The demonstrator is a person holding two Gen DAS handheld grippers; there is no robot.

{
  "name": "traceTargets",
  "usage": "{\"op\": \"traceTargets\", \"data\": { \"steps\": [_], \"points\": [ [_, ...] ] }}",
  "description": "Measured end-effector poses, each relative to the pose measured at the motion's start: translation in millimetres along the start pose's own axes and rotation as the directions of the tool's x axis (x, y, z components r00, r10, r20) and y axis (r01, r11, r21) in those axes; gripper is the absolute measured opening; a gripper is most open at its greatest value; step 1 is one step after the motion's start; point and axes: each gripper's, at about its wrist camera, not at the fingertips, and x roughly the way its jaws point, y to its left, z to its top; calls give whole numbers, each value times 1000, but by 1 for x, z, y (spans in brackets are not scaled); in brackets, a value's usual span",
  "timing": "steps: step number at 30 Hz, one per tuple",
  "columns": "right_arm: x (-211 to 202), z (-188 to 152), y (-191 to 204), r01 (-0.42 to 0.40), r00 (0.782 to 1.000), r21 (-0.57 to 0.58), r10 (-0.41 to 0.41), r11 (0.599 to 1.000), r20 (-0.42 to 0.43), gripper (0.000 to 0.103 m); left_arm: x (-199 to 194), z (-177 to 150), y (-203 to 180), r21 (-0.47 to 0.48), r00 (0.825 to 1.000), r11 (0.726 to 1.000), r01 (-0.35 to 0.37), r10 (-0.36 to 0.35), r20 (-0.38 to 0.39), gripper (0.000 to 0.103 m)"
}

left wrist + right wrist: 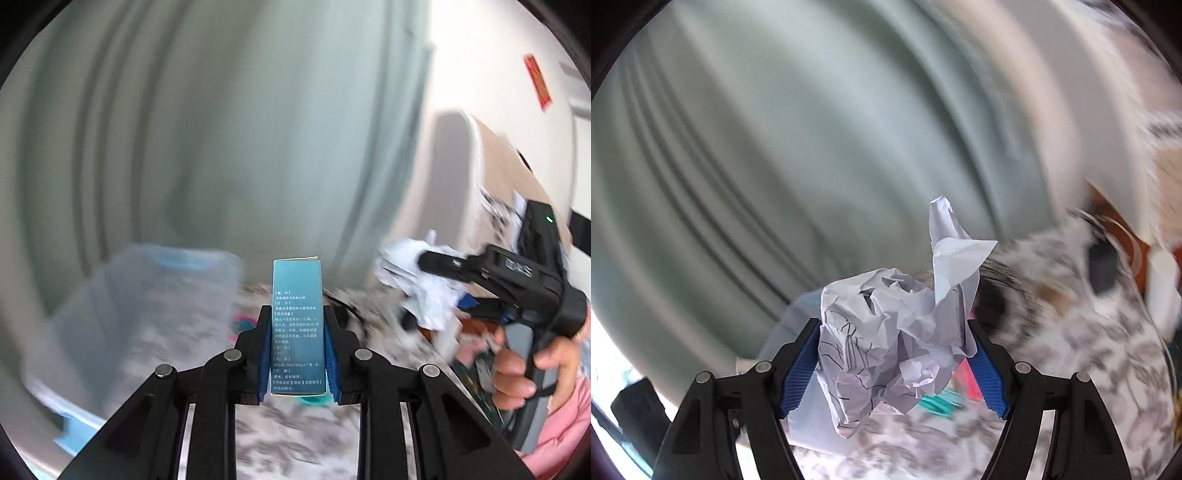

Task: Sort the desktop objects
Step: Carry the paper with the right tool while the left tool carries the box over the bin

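A grey-green curtain (207, 122) fills the background above a floral tablecloth (303, 435), all motion-blurred. In the left wrist view a translucent storage bin (122, 325) with a blue rim sits at nine o'clock; its contents cannot be made out. The left gripper (297, 328) is clamped on an upright teal medicine box (297, 295), dead centre between its blue pads. At three o'clock a hand (532, 373) carries the right gripper (895, 350), whose wide-set jaws grasp a crumpled paper ball (894, 332), lifted clear of the cloth.
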Motion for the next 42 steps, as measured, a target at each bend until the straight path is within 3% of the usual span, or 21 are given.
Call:
{"op": "traceTargets", "data": {
  "steps": [6, 14, 20, 24, 34, 42],
  "points": [
    [42, -3, 64, -133, 989, -107, 124, 985, -86, 78, -5, -3, 64, -127, 987, 979, -162, 160, -21, 26],
    [110, -22, 130, -236, 955, -208, 187, 949, -233, 78, 11, -3, 110, -174, 963, 948, -267, 255, -87, 26],
    [166, -24, 142, -201, 937, -242, 114, 949, -331, 78, 36, 0, 129, -183, 943, 929, -321, 295, -155, 26],
    [195, -27, 143, -205, 908, -244, 91, 948, -409, 78, 49, 3, 136, -170, 930, 921, -350, 319, -182, 26],
    [212, -36, 140, -139, 895, -263, 8, 955, -447, 78, 71, 1, 150, -142, 903, 907, -395, 356, -239, 26],
    [211, -48, 169, -101, 873, -389, -106, 916, -475, 78, 84, 1, 164, -127, 885, 904, -409, 359, -298, 26]
  ]
}}
